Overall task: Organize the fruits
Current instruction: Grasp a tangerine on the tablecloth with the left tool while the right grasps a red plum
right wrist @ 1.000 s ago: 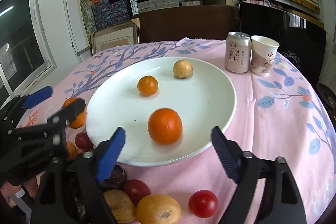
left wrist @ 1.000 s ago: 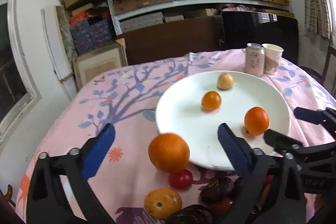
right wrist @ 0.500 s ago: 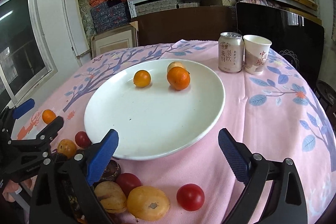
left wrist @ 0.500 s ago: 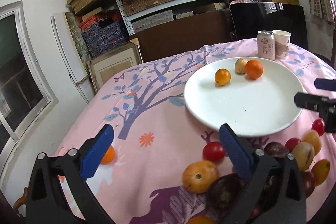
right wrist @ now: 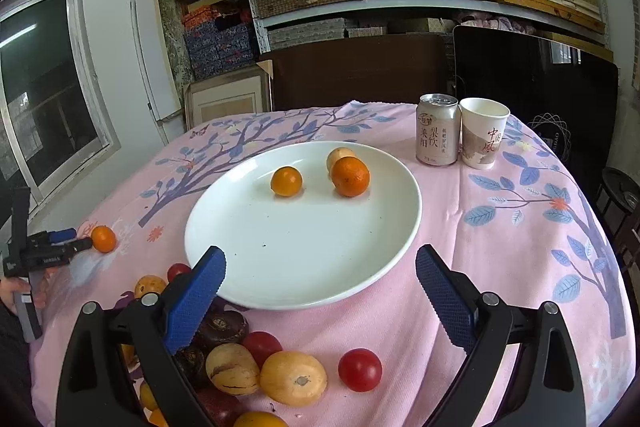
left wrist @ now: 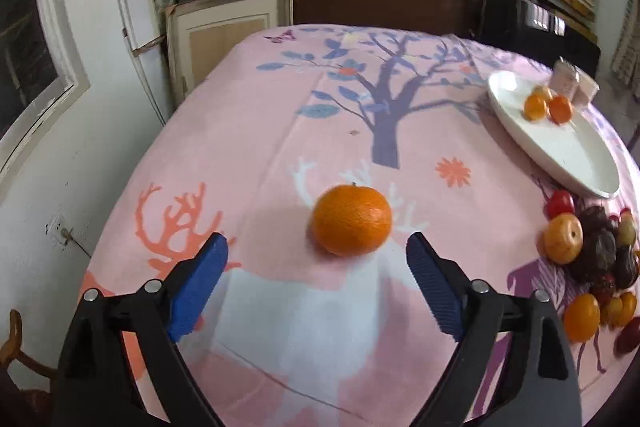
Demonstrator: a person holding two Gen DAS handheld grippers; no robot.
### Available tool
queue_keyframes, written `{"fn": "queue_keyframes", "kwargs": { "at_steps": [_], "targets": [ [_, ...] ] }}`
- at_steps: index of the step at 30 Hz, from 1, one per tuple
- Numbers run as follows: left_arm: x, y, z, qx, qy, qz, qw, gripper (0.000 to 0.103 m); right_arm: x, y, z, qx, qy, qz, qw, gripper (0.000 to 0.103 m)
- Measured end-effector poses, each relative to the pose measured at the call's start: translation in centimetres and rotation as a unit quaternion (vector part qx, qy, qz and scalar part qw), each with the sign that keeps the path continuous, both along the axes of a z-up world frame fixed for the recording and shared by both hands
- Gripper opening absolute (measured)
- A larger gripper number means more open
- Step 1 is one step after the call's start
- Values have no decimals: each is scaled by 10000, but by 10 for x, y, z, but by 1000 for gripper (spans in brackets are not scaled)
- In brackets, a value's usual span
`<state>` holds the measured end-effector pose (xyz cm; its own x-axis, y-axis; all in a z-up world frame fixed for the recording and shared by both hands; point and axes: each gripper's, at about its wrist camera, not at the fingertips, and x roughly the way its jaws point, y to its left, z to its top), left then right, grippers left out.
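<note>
A lone orange (left wrist: 352,220) lies on the pink cloth just ahead of my left gripper (left wrist: 316,283), which is open and empty; the orange also shows in the right wrist view (right wrist: 103,238), next to the left gripper (right wrist: 66,242). A white plate (right wrist: 304,259) holds three fruits: a small orange (right wrist: 286,181), a bigger orange (right wrist: 350,176) and a pale fruit (right wrist: 338,157) behind it. My right gripper (right wrist: 320,291) is open and empty over the plate's near rim. A pile of mixed fruits (right wrist: 240,363) lies below it, with a red tomato (right wrist: 360,369).
A drink can (right wrist: 437,129) and a paper cup (right wrist: 483,132) stand behind the plate. The plate (left wrist: 556,143) and fruit pile (left wrist: 588,255) sit at the right in the left wrist view. The table's left edge drops near a wall and window. Shelves stand behind.
My left gripper has swung left and down to the lone orange near the table's left edge. My right gripper has drawn back a little from the plate. Both stay open.
</note>
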<state>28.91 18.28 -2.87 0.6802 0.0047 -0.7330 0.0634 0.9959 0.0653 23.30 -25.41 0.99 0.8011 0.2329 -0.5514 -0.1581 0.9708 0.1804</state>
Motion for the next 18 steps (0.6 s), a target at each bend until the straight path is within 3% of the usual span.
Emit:
{"fn": "queue_keyframes", "kwargs": {
  "at_steps": [3, 6, 10, 15, 18],
  "targets": [
    [-9, -46, -9, 531, 14, -647, 9965, 96, -1, 2, 0, 108, 60, 104, 9999, 97],
    [-9, -74, -19, 1434, 16, -433, 9887, 96, -1, 3, -3, 25, 92, 76, 9999, 97],
    [-24, -83, -14, 1301, -141, -441, 9904, 97, -12, -7, -11, -20, 386, -11, 9993, 97],
    [-17, -69, -19, 1797, -64, -45, 9837, 97, -35, -9, -15, -195, 494, -251, 9983, 97],
    [-18, -50, -18, 1328, 113, -69, 9911, 97, -56, -4, -16, 142, 605, -33, 9981, 97]
  ]
}}
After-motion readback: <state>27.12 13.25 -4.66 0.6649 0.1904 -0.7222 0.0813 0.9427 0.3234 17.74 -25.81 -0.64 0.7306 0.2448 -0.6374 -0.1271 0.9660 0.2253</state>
